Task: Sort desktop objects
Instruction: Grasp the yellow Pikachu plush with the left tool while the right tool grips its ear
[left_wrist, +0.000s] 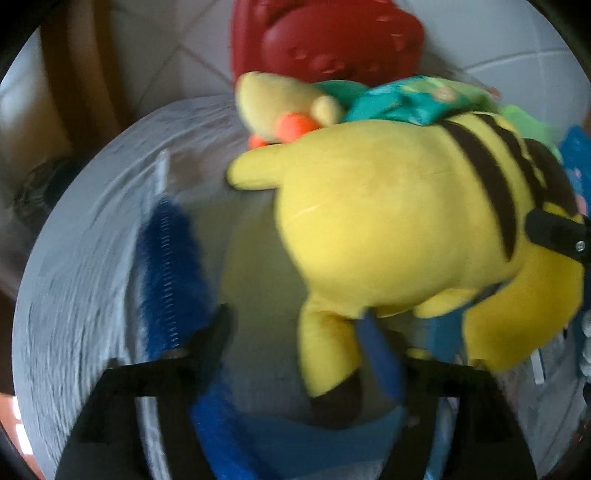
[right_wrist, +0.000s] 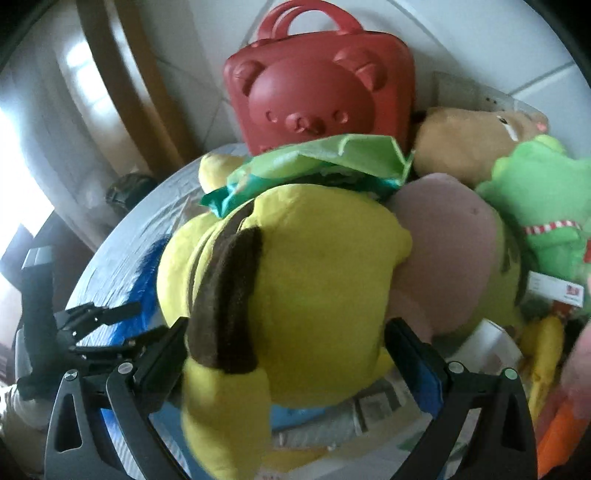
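- Sorting is judged to be at an early stage: most of the toys are seen heaped together at the far side of the round grey surface (left_wrist: 74, 295), with no separated groups visible.
- One yellow plush toy (right_wrist: 314, 288) with dark brown stripes is in hand. It is bracketed by the fingers of the right gripper (right_wrist: 291, 354), which are spread wide and pressed against its flanks; it appears held, though motion blur prevents certainty about whether it is lifted off the surface.
- The left gripper (left_wrist: 314, 354) is recorded with its fingers apart. One limb of the yellow plush toy hangs between them, but no grip can be confirmed.
- Counted items: one red bear-faced case (right_wrist: 317, 96) standing at the back; one green plush toy (right_wrist: 546, 206) with a red-and-white striped band; one tan plush toy (right_wrist: 469, 140); one smaller yellow plush toy with orange parts (left_wrist: 280, 107); one green and teal wrapper (right_wrist: 317, 166) lying on the pile; one blue fluffy item (left_wrist: 170, 273) lying apart on the surface.
- A pink rounded shape beside the held toy cannot be identified.
- All remaining items are judged still to be sorted.
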